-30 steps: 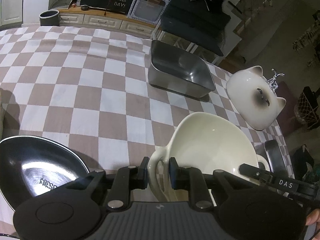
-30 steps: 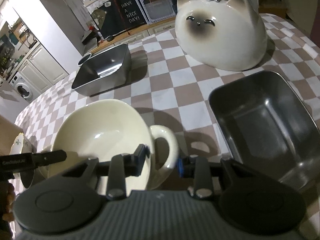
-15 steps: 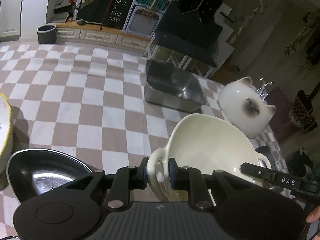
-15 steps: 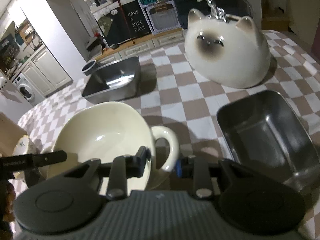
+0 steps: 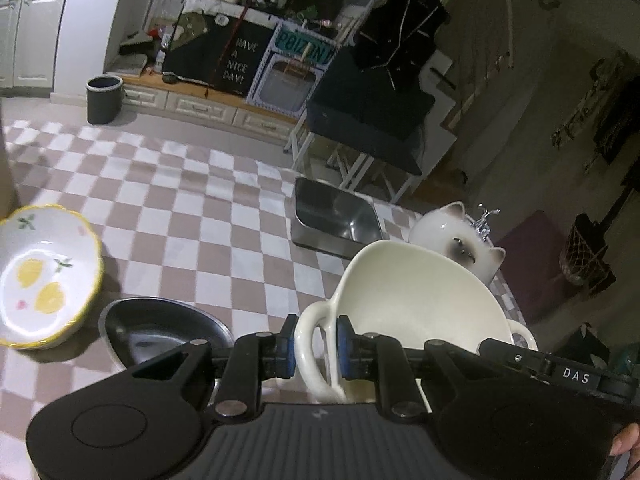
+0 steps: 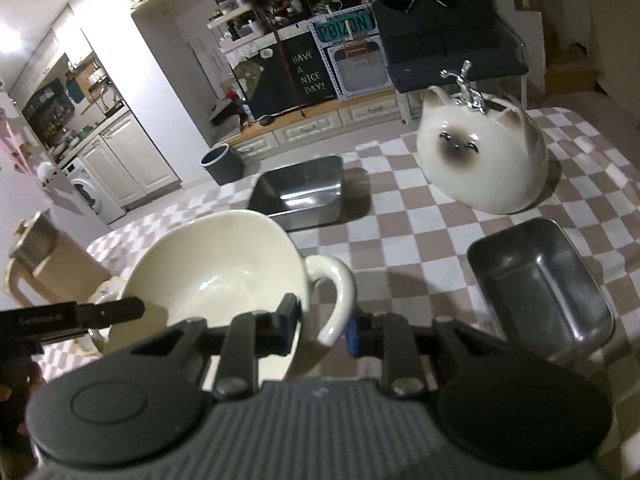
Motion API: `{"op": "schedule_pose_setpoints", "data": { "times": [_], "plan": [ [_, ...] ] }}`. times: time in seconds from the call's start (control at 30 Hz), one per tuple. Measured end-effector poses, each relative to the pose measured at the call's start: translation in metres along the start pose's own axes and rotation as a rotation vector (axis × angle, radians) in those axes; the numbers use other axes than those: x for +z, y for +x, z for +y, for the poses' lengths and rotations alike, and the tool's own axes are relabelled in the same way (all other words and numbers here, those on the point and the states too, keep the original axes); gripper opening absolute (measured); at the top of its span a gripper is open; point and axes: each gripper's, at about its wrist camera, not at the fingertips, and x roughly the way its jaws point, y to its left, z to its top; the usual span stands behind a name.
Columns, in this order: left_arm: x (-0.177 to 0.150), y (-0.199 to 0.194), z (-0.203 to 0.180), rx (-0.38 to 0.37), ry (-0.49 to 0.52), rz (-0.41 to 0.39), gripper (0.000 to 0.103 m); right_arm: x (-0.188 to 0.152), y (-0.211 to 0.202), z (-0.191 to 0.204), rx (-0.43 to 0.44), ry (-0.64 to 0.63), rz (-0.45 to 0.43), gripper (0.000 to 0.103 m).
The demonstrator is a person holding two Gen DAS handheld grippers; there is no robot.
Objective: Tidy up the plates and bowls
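Note:
A cream bowl (image 5: 420, 292) with two loop handles hangs above the checked tablecloth (image 5: 224, 240), carried between both grippers. My left gripper (image 5: 316, 344) is shut on the near handle, its blue pads pressing both sides of the loop. In the right wrist view, the same cream bowl (image 6: 216, 264) shows its other handle between the pads of my right gripper (image 6: 322, 326), whose jaws are closing on it. A lemon-patterned bowl (image 5: 40, 276) and a dark shiny plate (image 5: 160, 332) sit on the cloth at the left.
A steel tray (image 5: 336, 220) stands mid-table, a second steel tray (image 6: 540, 280) at the right, and a cat-shaped ceramic dish (image 6: 480, 160) beyond it. A cardboard box with a metal pot (image 6: 32, 248) is at the left. A hand's fingertip (image 5: 624, 444) shows.
Both grippers rose with the cream bowl and the table dropped away below. The lemon-patterned bowl came into the left wrist view. The right jaws narrowed on the handle.

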Motion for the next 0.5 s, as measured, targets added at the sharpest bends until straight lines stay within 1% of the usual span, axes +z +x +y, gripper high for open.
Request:
{"op": "schedule_pose_setpoints", "data": {
  "times": [0.27, 0.4, 0.5],
  "plan": [
    [-0.010, -0.066, 0.014, 0.010, -0.015, -0.053, 0.018, -0.015, -0.026, 0.038, 0.051, -0.013, -0.011, 0.028],
    [-0.019, -0.093, 0.020, 0.033, -0.022, -0.070, 0.018, -0.028, -0.037, 0.055, 0.075, -0.022, -0.018, 0.028],
    [-0.028, -0.109, 0.026, 0.030, -0.025, -0.078, 0.018, -0.037, -0.044, 0.064, 0.082, -0.015, -0.026, 0.028]
  ]
}}
